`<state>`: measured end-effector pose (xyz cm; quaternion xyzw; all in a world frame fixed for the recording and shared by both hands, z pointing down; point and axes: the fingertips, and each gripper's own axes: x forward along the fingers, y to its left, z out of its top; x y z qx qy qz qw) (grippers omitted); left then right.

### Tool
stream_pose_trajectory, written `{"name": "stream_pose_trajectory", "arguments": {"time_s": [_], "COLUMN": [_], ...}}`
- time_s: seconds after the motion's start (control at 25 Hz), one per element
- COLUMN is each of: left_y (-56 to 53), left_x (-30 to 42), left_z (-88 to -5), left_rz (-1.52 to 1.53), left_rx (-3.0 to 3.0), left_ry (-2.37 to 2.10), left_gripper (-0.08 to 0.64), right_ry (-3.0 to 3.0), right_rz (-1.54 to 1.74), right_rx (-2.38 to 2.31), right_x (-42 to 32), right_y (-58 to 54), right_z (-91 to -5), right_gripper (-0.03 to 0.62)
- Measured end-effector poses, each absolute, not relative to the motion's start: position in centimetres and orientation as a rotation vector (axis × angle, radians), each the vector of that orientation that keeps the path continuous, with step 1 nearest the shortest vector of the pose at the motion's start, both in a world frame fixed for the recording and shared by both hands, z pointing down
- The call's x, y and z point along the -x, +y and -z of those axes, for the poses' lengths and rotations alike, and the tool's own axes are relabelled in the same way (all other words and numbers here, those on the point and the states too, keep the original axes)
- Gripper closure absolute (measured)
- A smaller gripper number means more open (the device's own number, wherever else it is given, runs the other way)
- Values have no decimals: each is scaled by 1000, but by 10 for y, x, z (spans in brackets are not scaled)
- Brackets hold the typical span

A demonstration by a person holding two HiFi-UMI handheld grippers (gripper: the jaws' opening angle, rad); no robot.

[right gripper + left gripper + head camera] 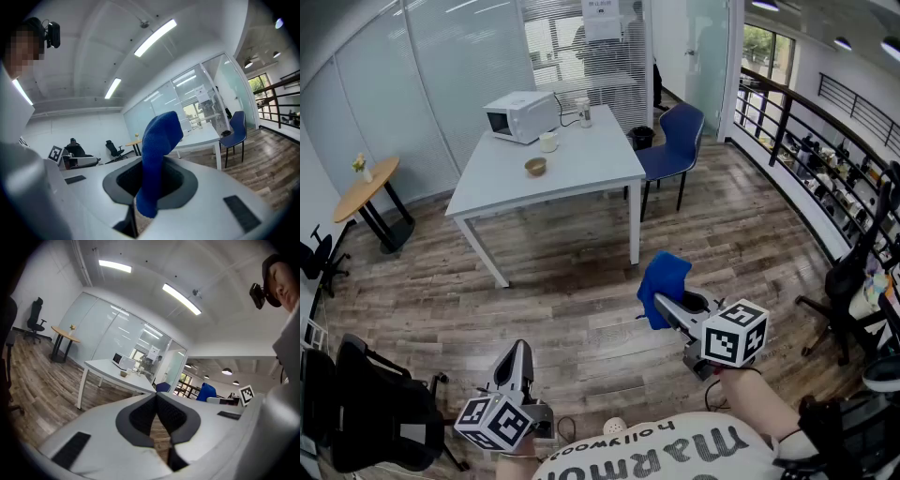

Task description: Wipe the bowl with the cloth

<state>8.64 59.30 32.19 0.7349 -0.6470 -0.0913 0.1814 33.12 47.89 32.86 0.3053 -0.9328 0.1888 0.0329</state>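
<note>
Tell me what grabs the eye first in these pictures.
The bright blue cloth stands out, clamped in the right hand-held gripper over the wood floor, well short of the table. On that white table, far up in the head view, sits the small bowl near a microwave. The left hand-held gripper is shut and empty, low at the left.

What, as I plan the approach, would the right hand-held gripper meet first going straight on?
Nothing close. The right hand-held gripper, shut on the blue fabric cloth, points over wooden plank floor towards the white rectangular table; probably that first, though depth is unclear.
</note>
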Motion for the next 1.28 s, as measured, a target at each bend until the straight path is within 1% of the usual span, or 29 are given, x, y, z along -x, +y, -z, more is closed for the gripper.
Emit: {"name": "stream_pose_trajectory", "arguments": {"time_s": [0.44,0.68,0.92,1.28], "left_y": [569,554,540,505], "left_x": [-54,-25,-3,20], "left_z": [-321,-318,-341,-351], "left_rz": [261,370,217,262], "left_rx": [-2077,-2094,-2105,-2074], "left_ry": [-1819,-1779,-1809,-1755], "left_gripper": [568,566,566,566], "right_ry": [-2863,-2860,-2755,-2712], "right_rz": [-581,-664,-698,-702], "right_rx": [-950,-934,-932,-941], "right_x": [-299,-270,-243,-218], "right_y": [455,444,440,403], "right_z": [-330,-342,-379,-386], "right_gripper": [532,531,531,531]}}
